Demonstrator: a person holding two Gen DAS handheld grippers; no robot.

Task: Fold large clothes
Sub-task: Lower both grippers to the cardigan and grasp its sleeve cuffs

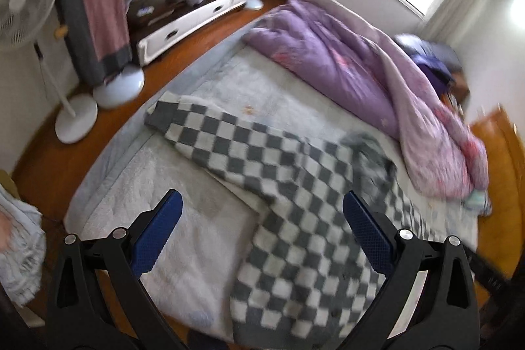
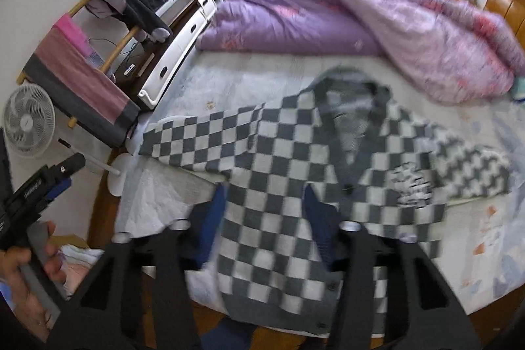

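A grey-and-white checkered cardigan (image 2: 279, 173) lies spread flat on the bed's pale sheet (image 2: 229, 81), front up, one sleeve stretched left and the other to the right. It also shows in the left wrist view (image 1: 288, 218), with its hem hanging over the bed's near edge. My left gripper (image 1: 262, 212) is open and empty, held above the cardigan's left side. It also appears at the far left of the right wrist view (image 2: 65, 173). My right gripper (image 2: 265, 202) is open and empty above the cardigan's lower front.
A rumpled purple quilt (image 2: 328, 12) fills the far half of the bed. A drying rack (image 2: 108, 31) with hung clothes, a white fan (image 2: 28, 125) and a low white cabinet (image 2: 183, 35) stand left of the bed on the wooden floor. Wooden furniture (image 1: 498, 159) stands to the right.
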